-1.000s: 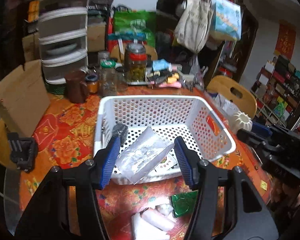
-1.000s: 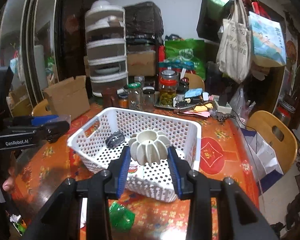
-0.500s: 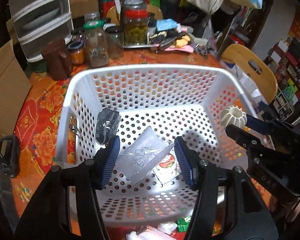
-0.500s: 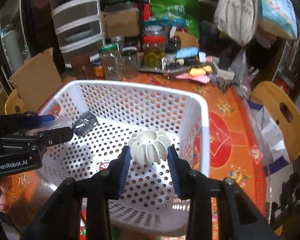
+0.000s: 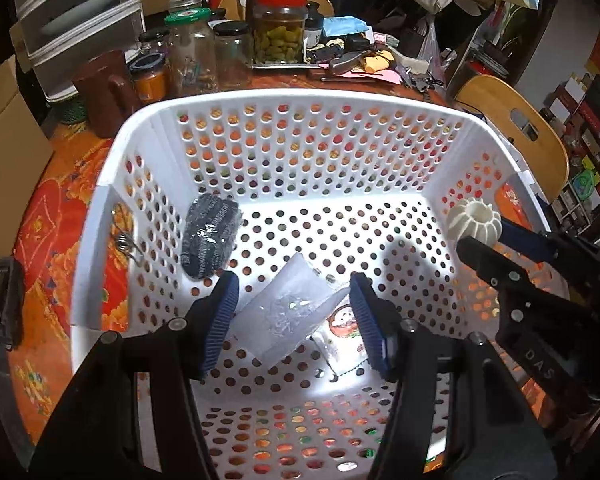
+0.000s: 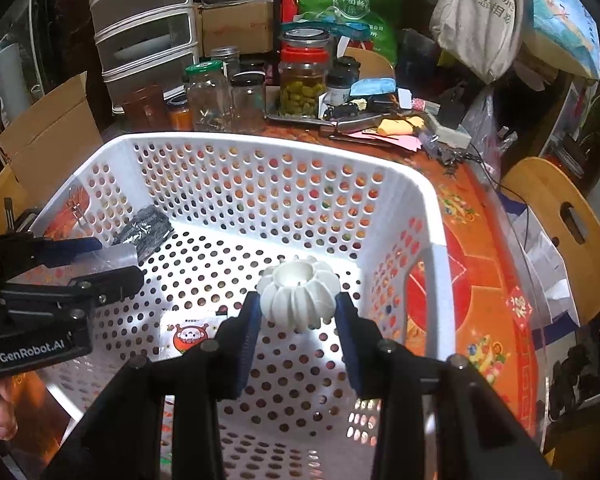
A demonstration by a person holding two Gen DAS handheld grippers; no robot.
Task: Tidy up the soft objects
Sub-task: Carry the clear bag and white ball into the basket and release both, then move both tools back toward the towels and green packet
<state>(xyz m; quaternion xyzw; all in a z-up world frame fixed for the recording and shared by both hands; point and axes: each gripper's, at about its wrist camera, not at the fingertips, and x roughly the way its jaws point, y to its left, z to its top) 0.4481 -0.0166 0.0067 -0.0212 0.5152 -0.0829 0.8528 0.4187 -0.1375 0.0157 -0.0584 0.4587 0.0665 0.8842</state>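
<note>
A white perforated basket [image 5: 300,100] [image 6: 436,248] stands on the orange table. My left gripper [image 5: 294,314] is shut on a clear plastic packet [image 5: 288,312] and holds it inside the basket, above the floor. My right gripper [image 6: 298,312] is shut on a white ribbed soft ball [image 6: 298,296], also seen in the left wrist view [image 5: 474,220], inside the basket's right side. A dark folded cloth [image 5: 208,236] [image 6: 144,232] and a white cartoon-print packet [image 5: 344,340] [image 6: 188,334] lie on the basket floor.
Glass jars [image 5: 278,28] [image 6: 302,76], a brown mug [image 5: 104,92] and clutter stand behind the basket. A cardboard box [image 6: 48,136] is at the left, stacked drawers [image 6: 144,28] behind it. A wooden chair [image 6: 560,216] stands at the right.
Both grippers have moved forward and down over the basket rim into the basket, each still holding its object. The basket now fills both views.
</note>
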